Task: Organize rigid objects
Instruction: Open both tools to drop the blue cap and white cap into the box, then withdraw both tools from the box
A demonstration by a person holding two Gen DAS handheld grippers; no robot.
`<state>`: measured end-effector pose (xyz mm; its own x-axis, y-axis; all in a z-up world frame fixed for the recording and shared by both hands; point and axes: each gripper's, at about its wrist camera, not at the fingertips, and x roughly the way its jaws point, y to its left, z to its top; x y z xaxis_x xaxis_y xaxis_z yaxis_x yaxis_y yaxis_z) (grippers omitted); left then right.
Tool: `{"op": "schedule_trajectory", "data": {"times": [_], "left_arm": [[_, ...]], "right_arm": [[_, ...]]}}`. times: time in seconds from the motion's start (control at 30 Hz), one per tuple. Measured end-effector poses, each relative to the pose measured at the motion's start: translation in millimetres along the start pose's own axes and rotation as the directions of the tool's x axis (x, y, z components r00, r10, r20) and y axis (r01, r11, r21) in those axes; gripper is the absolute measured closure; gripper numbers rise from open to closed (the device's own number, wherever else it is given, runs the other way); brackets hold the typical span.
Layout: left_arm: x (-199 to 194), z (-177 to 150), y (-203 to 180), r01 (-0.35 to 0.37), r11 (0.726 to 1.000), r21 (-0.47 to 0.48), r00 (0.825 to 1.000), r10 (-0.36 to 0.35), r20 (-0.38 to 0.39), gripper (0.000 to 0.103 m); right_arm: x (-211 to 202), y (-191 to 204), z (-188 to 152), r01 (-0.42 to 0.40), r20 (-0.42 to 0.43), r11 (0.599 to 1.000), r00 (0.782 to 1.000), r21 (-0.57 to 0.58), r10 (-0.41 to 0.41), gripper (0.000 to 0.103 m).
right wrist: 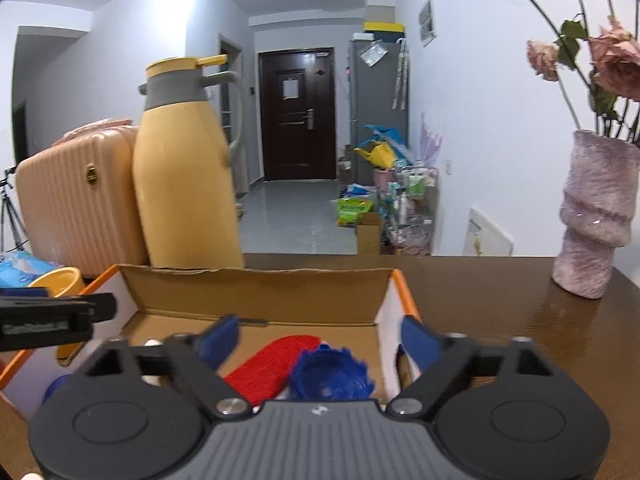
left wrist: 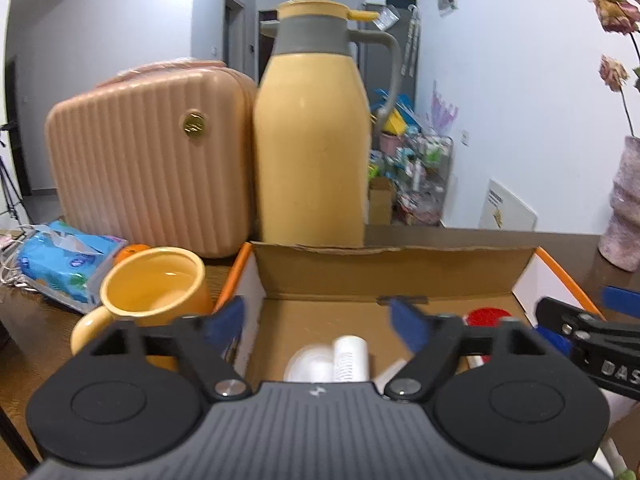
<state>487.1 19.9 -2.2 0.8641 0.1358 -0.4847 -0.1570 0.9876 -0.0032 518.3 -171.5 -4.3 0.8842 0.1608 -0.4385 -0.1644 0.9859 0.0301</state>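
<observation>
Box (left wrist: 392, 276) is straddled by both released, empty tongs, left (left wrist: 320, 326) and right (right wrist: 320, 338); its right wall may be snagged, tipping the blue cap (right wrist: 332, 376).

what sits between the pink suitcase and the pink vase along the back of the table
The yellow thermos jug stands right beside the suitcase; from there to the vase the table is bare, as the right wrist view shows.

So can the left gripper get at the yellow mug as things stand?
Probably yes. The mug stands outside the box, just left of the open left gripper, with nothing visibly between them.
</observation>
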Motion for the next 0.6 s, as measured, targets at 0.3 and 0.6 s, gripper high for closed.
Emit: {"op": "schedule_trajectory", "data": {"times": [0.3,0.6], "left_arm": [[-1.2,1.9,3.4,-0.032,0.999,-0.016,0.999,0.033,0.015,0.000],[-2.9,1.5,4.3,-0.029,0.999,-0.017,0.999,0.030,0.022,0.000]], "right_arm": [[0.8,-5.3,-0.3,0.016,-0.002,0.999,1.000,0.027,-0.016,0.000],[-1.9,-5.0,-0.6,0.013,0.004,0.999,1.000,0.031,-0.014,0.000]]}}
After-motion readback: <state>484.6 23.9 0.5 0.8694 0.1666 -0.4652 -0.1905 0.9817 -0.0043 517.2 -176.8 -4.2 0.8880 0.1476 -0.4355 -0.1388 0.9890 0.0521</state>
